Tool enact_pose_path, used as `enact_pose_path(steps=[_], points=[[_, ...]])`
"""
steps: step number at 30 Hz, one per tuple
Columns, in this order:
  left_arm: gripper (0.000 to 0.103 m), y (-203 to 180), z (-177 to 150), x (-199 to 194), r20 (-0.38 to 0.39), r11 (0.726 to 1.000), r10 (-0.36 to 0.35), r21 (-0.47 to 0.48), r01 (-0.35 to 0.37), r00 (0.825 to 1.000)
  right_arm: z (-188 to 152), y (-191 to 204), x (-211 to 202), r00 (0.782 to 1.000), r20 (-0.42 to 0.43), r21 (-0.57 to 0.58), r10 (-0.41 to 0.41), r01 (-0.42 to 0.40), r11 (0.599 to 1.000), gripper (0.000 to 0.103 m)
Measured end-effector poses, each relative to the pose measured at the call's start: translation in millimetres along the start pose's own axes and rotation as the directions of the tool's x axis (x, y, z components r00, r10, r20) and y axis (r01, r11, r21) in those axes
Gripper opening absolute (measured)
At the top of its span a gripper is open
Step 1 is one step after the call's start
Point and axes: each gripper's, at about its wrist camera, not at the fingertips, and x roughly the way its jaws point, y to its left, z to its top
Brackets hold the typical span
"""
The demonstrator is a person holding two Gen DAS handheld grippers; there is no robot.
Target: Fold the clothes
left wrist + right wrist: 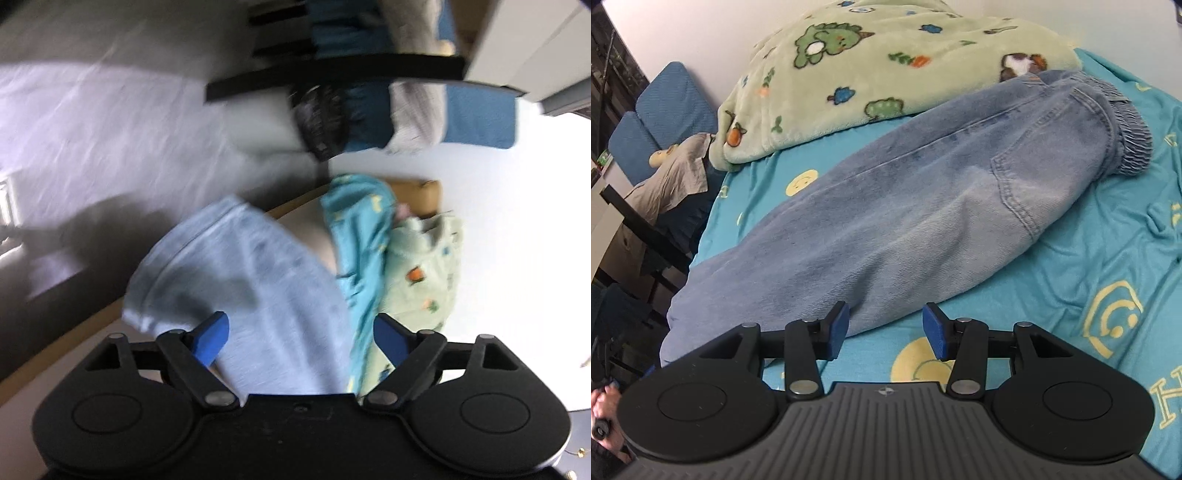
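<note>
Lying jeans (905, 206) just ahead of spread right fingers (837, 330)

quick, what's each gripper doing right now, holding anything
Left gripper: jaws open, holding nothing; the jeans lie just ahead, view blurred.
Right gripper: jaws open, empty, at the near edge of the jeans.

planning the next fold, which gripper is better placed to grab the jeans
Right. The right gripper sits low, jaws open, just off the near edge of the jeans lying flat on the teal bedsheet. The left gripper views them from farther off, blurred.
</note>
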Motion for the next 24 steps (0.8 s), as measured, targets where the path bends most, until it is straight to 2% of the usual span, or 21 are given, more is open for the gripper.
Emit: enact_pose_path(steps=[6, 11, 16, 17, 18, 19, 20, 21, 22, 24], points=[[0.083, 26, -5, 17, -0.008, 0.99, 0.076, -0.118, -0.077, 0.997, -5, -11, 5, 1.0, -0.03, 0.056, 0.003, -0.001, 0.998, 0.048], [0.083, 34, -7, 33, -0.04, 0.988, 0.102, -0.111, -0.106, 0.994, -5, -7, 15, 0.998, -0.062, 0.059, 0.031, -0.027, 0.998, 0.049], [0.083, 42, 9, 62, -0.008, 0.99, 0.091, -0.111, -0.091, 0.996, -6, -2, 19, 0.996, -0.077, 0.036, 0.047, -0.045, 0.998, 0.049], [0.082, 40, 17, 72, -0.011, 0.993, 0.085, -0.078, -0.086, 0.996, -5, -3, 18, 0.996, -0.074, 0.036, 0.044, -0.042, 0.998, 0.049], [0.079, 37, 22, 80, -0.007, 0.995, 0.097, -0.037, -0.097, 0.995, -5, -4, 18, 0.997, -0.07, 0.039, 0.041, -0.038, 0.999, 0.049], [0.068, 32, 26, 85, 0.005, 0.993, 0.117, 0.003, -0.117, 0.993, -4, -4, 18, 0.997, -0.066, 0.042, 0.038, -0.035, 0.999, 0.049], [0.061, 26, 27, 88, 0.024, 0.99, 0.132, 0.037, -0.133, 0.991, -4, -5, 19, 0.997, -0.064, 0.044, 0.032, -0.03, 0.999, 0.049], [0.049, 19, 27, 90, 0.046, 0.987, 0.143, 0.071, -0.146, 0.989, -3, -5, 19, 0.998, -0.063, 0.045, 0.027, -0.024, 0.999, 0.049], [0.03, 12, 27, 90, 0.072, 0.981, 0.153, 0.106, -0.16, 0.986, -4, -5, 20, 0.998, -0.063, 0.046, 0.024, -0.021, 0.999, 0.049], [0.016, -7, 24, 84, 0.134, 0.959, 0.177, 0.199, -0.202, 0.975, -3, -6, 19, 0.998, -0.057, 0.048, 0.022, -0.019, 0.999, 0.049]])
